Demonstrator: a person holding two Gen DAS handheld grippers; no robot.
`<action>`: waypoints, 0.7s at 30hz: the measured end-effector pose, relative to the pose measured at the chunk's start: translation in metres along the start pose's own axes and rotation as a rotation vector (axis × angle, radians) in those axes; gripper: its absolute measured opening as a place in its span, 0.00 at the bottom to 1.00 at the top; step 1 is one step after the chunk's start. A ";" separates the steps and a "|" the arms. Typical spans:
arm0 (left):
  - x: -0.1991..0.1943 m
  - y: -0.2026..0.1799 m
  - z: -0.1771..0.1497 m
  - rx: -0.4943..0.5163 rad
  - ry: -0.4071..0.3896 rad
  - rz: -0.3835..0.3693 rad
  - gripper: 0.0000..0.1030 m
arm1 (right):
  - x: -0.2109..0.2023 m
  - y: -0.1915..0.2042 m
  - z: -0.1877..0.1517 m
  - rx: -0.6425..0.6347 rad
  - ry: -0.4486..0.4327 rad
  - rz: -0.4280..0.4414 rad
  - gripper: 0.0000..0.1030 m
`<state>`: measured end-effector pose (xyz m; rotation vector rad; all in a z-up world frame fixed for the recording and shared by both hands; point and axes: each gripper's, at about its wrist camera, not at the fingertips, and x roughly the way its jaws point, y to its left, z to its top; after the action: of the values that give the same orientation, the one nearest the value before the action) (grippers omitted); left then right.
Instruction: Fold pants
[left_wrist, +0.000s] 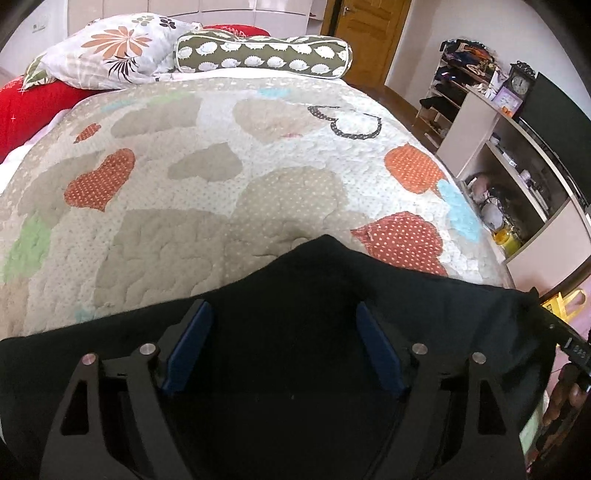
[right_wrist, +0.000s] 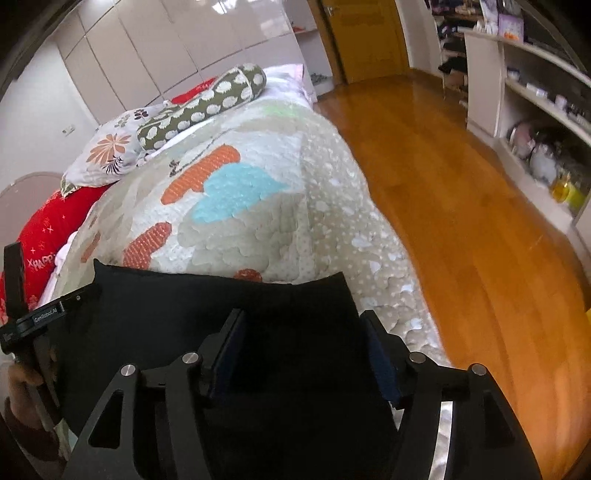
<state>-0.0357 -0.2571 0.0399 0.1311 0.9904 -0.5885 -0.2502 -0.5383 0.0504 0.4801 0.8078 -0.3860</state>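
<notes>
Black pants (left_wrist: 314, 280) lie across the near edge of the quilted bed (left_wrist: 221, 166). In the left wrist view my left gripper (left_wrist: 284, 314) is open, its blue-padded fingers (left_wrist: 192, 339) spread wide over the black cloth. In the right wrist view my right gripper (right_wrist: 304, 321) is open too, over the right end of the pants (right_wrist: 207, 306), near the bed's right edge. The right gripper's body shows at the right edge of the left wrist view (left_wrist: 570, 350); the left gripper's body shows at the left of the right wrist view (right_wrist: 33, 321). Whether the fingers touch the cloth is unclear.
The quilt (right_wrist: 258, 206) has heart patches. A floral pillow (left_wrist: 110, 51) and a hedgehog-print bolster (left_wrist: 266, 55) lie at the head, with a red blanket (left_wrist: 29, 107) at the left. Wooden floor (right_wrist: 461, 221) and shelves (right_wrist: 535, 122) are to the right.
</notes>
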 end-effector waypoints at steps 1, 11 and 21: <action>-0.003 0.001 0.000 -0.004 -0.003 -0.005 0.78 | -0.005 0.003 0.001 0.002 -0.011 0.011 0.63; -0.044 0.020 -0.015 -0.003 -0.053 0.042 0.78 | -0.045 0.057 -0.011 -0.130 -0.039 0.108 0.63; -0.088 0.079 -0.057 -0.089 -0.098 0.131 0.78 | -0.035 0.058 -0.034 -0.181 0.000 0.073 0.63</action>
<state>-0.0730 -0.1341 0.0678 0.0860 0.9038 -0.4264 -0.2632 -0.4672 0.0715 0.3394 0.8147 -0.2428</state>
